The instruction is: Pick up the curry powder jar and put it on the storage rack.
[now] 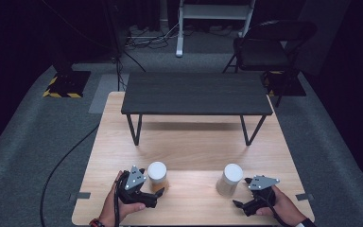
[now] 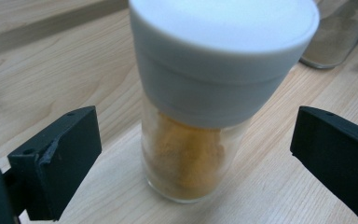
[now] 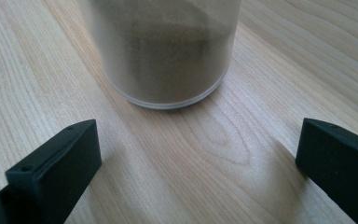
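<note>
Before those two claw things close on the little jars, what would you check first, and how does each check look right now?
1. Left gripper open wide: ok.
2. Orange-powder jar between its jaws, untouched: ok.
3. Right gripper open: ok.
4. Grey-powder jar between the right jaws: not ok, it stands just ahead of the tips.
5. Both jars upright on the wooden table, white lid on: ok.
6. Lids screwed tight: cannot tell.
</note>
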Demonstrator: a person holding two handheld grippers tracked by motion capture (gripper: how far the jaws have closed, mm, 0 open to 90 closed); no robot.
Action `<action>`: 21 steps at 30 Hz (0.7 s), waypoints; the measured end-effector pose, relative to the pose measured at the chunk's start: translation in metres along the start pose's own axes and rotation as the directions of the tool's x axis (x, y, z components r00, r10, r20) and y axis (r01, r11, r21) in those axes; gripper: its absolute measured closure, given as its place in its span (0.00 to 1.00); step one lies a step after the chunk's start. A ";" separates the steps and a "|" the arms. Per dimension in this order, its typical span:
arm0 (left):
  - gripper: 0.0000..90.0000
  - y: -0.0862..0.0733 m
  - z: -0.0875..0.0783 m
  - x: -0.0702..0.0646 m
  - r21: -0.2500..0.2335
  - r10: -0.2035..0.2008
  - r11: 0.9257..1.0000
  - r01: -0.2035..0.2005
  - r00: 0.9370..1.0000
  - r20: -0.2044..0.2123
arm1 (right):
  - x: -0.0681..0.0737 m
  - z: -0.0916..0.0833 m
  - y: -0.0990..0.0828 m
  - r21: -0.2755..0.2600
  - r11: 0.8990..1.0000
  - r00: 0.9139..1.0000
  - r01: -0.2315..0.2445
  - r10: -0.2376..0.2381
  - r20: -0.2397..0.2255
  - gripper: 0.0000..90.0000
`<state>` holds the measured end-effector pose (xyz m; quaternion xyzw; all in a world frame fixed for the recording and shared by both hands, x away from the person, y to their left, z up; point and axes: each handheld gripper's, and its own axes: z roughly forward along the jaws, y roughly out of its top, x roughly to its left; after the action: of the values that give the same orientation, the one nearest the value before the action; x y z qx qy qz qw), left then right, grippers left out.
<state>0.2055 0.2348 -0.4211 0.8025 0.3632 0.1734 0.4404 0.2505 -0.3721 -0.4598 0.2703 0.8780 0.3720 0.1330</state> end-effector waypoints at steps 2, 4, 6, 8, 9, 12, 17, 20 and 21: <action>0.02 0.001 0.001 0.000 -0.002 -0.004 1.000 0.004 1.000 0.004 | 0.000 0.000 0.000 0.000 1.000 1.000 0.000 0.000 0.000 0.00; 0.02 0.002 0.003 0.001 0.006 -0.002 1.000 0.002 1.000 0.005 | 0.000 0.000 0.000 0.000 1.000 1.000 0.000 0.000 0.000 0.00; 0.02 0.003 0.006 0.002 0.008 -0.008 1.000 0.008 1.000 0.005 | 0.000 0.000 0.000 0.000 1.000 1.000 0.000 0.000 0.000 0.00; 0.03 0.003 0.008 0.003 0.005 -0.013 1.000 0.013 1.000 0.002 | 0.000 0.000 0.000 0.000 1.000 1.000 0.000 0.000 0.000 0.00; 0.03 0.004 0.009 0.004 0.004 -0.021 1.000 0.021 1.000 0.004 | 0.000 0.000 0.000 0.000 1.000 1.000 0.000 0.000 0.000 0.00; 0.04 0.004 0.013 0.005 -0.005 -0.029 1.000 0.029 1.000 -0.004 | 0.000 0.000 0.000 0.000 1.000 1.000 0.000 0.000 0.000 0.00; 0.07 0.005 0.023 0.004 -0.013 -0.027 1.000 0.027 1.000 0.004 | 0.000 0.000 0.000 0.000 1.000 1.000 0.001 -0.001 -0.001 0.00; 0.11 0.003 0.027 0.001 -0.023 -0.019 1.000 0.019 1.000 -0.004 | 0.000 0.000 0.000 0.000 1.000 1.000 0.001 -0.001 -0.001 0.00; 0.13 0.001 0.028 0.001 -0.031 -0.021 0.999 0.020 1.000 -0.005 | 0.000 0.000 0.000 0.000 1.000 1.000 0.001 -0.001 -0.001 0.00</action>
<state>0.2232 0.2188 -0.4351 0.7914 0.3700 0.1768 0.4534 0.2508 -0.3722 -0.4598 0.2696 0.8782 0.3721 0.1328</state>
